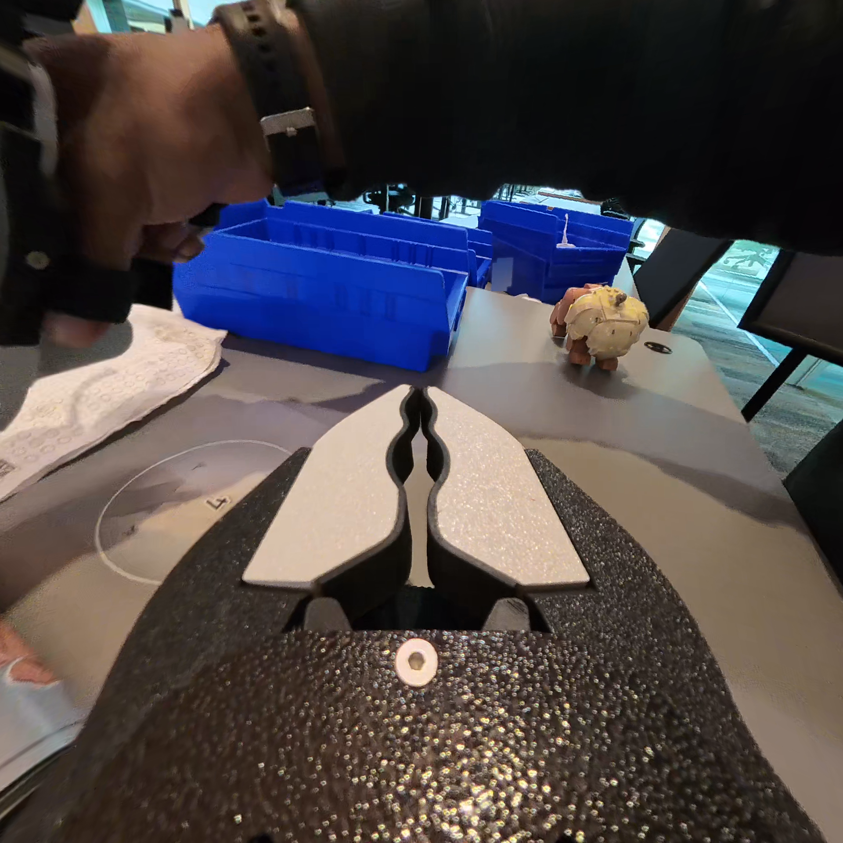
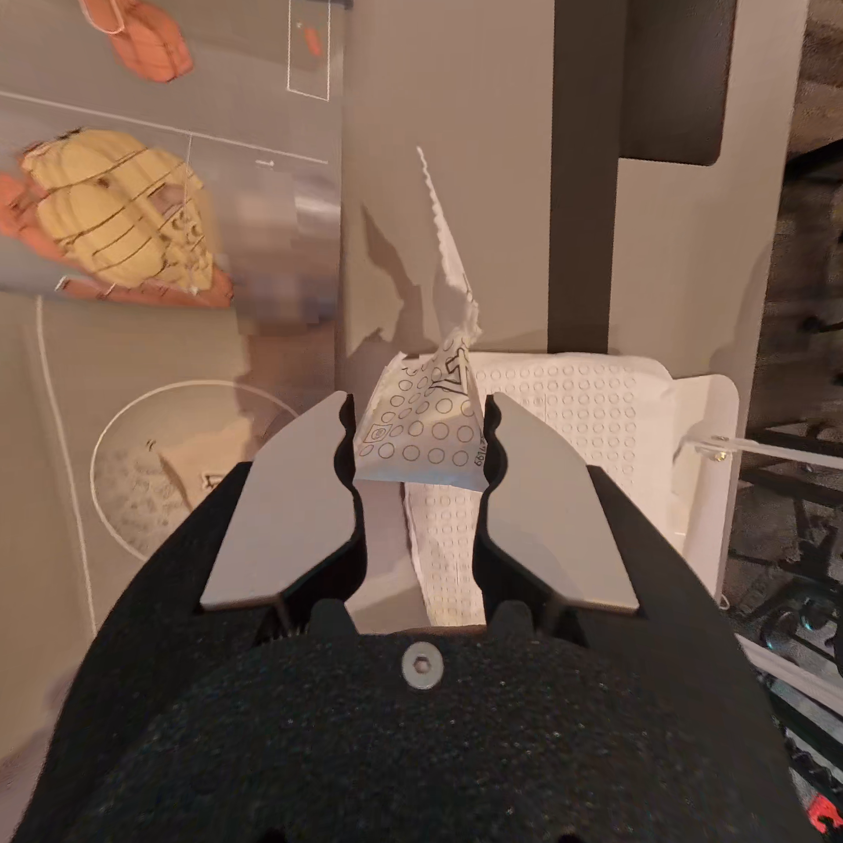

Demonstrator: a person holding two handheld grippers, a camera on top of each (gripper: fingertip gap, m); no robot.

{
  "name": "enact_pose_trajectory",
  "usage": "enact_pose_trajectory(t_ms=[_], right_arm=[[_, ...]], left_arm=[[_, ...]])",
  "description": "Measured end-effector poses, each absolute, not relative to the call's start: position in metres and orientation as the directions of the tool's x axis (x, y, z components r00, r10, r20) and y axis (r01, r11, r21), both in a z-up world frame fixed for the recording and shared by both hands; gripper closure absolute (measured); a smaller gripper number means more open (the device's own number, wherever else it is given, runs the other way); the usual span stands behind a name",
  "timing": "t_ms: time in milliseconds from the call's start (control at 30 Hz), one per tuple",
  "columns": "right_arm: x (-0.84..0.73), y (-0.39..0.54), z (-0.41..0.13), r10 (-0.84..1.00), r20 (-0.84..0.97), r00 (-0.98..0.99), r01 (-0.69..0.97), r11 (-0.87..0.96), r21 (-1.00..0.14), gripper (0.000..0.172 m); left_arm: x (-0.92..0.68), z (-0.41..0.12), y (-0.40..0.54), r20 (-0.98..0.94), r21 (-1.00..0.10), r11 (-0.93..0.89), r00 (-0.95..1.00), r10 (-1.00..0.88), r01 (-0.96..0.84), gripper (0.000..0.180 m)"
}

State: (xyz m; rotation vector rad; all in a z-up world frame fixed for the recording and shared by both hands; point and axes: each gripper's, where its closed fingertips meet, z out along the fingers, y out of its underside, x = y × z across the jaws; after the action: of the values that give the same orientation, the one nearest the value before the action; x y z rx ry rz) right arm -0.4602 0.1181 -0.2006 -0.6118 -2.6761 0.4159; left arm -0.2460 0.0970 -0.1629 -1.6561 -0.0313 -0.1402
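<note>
Left gripper (image 1: pixel 420 396) hangs low over the grey table (image 1: pixel 524 410), fingers pressed together on nothing, blue bin (image 1: pixel 319 292) beyond; right gripper (image 2: pixel 418 426) clamps a torn white paper bag (image 2: pixel 419 438) above a white tray (image 2: pixel 711 410).

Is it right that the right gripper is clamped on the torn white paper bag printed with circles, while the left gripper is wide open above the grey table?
Not quite. The left gripper is shut, its fingertips meeting with nothing between them, as the left wrist view shows. The rest stands: the right gripper does grip the torn white paper bag, above the grey table.
</note>
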Motion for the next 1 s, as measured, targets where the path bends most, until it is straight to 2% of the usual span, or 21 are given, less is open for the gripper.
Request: enact_pose_trajectory(t_ms=[300,400,600,700,800,900,1000], right_arm=[[-0.467,0.122,-0.228,0.522,0.292,-0.801,0.444,0.846,-0.295,0.101],[-0.456,0.136,-0.211,0.522,0.340,-0.782,0.445,0.851,-0.280,0.099],[-0.414,0.171,-0.149,0.570,0.451,-0.687,0.468,0.822,-0.325,0.091],[-0.347,0.168,-0.125,0.589,0.442,-0.677,0.451,0.806,-0.384,0.094],[-0.270,0.156,-0.113,0.606,0.447,-0.658,0.410,0.786,-0.463,0.099],[-0.209,0.135,-0.123,0.657,0.409,-0.633,0.372,0.722,-0.584,0.103],[-0.182,0.109,-0.152,0.714,0.309,-0.628,0.346,0.612,-0.711,0.106]], left_arm=[[-0.247,-0.168,0.087,0.177,-0.978,-0.127,0.980,-0.090,0.165,0.180],[-0.243,-0.170,0.088,0.156,-0.980,-0.142,0.983,-0.095,0.142,0.180],[-0.241,-0.173,0.090,0.138,-0.979,-0.161,0.986,-0.097,0.121,0.180],[-0.244,-0.177,0.090,0.102,-0.977,-0.195,0.992,-0.079,0.085,0.180],[-0.256,-0.187,0.088,-0.022,-0.958,-0.286,1.000,-0.016,-0.026,0.177],[-0.285,-0.195,0.083,-0.184,-0.886,-0.446,0.979,0.086,-0.127,0.167],[-0.324,-0.187,0.087,-0.260,-0.829,-0.545,0.949,0.177,-0.126,0.155]])
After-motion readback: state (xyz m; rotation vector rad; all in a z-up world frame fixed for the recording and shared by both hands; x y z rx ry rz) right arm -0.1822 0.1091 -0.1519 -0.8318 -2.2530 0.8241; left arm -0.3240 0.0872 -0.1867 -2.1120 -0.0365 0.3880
